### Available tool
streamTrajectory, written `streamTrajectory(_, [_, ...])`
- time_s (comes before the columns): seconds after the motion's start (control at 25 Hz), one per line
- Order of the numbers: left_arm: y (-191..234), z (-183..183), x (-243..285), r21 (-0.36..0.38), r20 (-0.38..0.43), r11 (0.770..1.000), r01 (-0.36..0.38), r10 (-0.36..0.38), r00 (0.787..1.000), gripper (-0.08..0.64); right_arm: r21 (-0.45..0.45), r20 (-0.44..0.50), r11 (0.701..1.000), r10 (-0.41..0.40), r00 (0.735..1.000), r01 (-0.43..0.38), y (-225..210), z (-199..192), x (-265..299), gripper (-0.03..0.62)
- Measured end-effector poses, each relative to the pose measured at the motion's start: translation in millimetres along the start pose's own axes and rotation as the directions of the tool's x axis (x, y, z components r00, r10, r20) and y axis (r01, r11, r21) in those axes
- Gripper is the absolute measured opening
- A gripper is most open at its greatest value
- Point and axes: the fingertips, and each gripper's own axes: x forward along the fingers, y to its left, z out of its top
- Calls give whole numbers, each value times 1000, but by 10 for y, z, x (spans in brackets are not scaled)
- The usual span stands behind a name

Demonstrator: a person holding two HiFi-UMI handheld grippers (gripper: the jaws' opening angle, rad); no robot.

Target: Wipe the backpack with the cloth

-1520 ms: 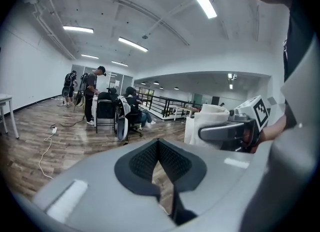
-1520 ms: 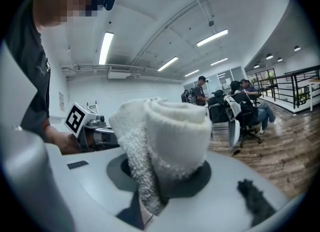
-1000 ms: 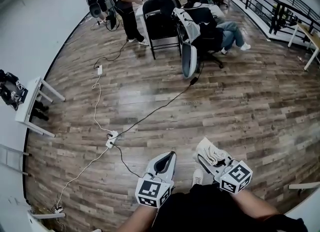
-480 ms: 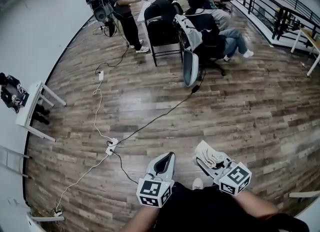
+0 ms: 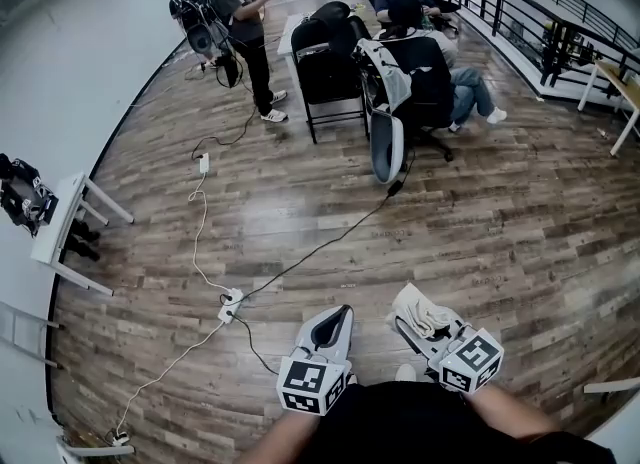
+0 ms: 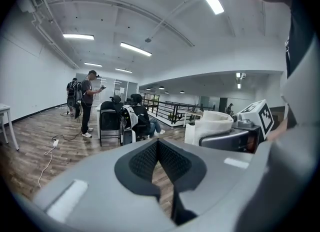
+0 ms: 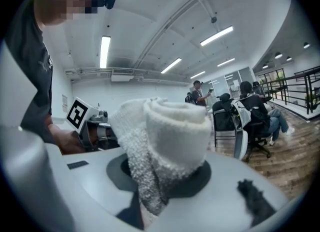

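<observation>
My right gripper (image 5: 408, 314) is shut on a rolled white terry cloth (image 5: 422, 310), held low in front of the person's body. In the right gripper view the cloth (image 7: 172, 131) stands up out of the jaws and fills the middle. My left gripper (image 5: 340, 314) is beside it, shut and empty; its jaws (image 6: 159, 143) meet in the left gripper view, where the cloth (image 6: 212, 126) also shows at the right. A dark backpack (image 5: 190, 12) hangs on a standing person far across the room. A black bag (image 5: 328, 7) lies on a folding chair. Both are far from the grippers.
A power strip (image 5: 231, 304) with cables lies on the wood floor ahead to the left. A white table (image 5: 60, 217) stands at the left wall. A folding chair (image 5: 330, 72), an office chair (image 5: 420, 82) with seated people and a railing (image 5: 520, 12) stand farther off.
The view has shifted, so the chairs and people sit lower in the picture. The standing person has raised both hands. Both grippers keep their pose and hold.
</observation>
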Motion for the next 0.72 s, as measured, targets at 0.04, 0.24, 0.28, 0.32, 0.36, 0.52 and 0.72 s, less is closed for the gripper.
streamTrajectory(0.04, [45, -4, -25, -2, 0, 1000, 0, 0, 1000, 6, 0, 1, 1000, -3, 1000, 3, 23, 15, 43, 89])
streamTrajectory(0.24, [214, -91, -153, -12, -24, 1000, 10, -11, 1000, 6, 7, -1, 1000, -19, 1000, 19, 146, 12, 199, 89])
streamTrajectory(0.28, [227, -97, -179, -8, -22, 1000, 15, -16, 1000, 6, 9, -2, 1000, -25, 1000, 25, 159, -11, 213, 89])
streamTrajectory(0.32, [236, -102, -201, -3, -20, 1000, 21, -21, 1000, 6, 9, -3, 999, -30, 1000, 30, 171, -29, 226, 89])
streamTrajectory(0.36, [241, -111, -218, 4, -20, 1000, 28, -28, 999, 6, 9, -4, 999, -35, 999, 35, 185, -39, 239, 89])
streamTrajectory(0.52, [224, -137, -246, 21, -24, 998, 63, -63, 998, 6, 9, -9, 998, -55, 998, 56, 238, -67, 252, 89])
streamTrajectory(0.72, [170, -150, -292, 51, -26, 988, 143, -142, 990, 6, 21, -2, 993, -118, 993, 118, 328, -103, 246, 89])
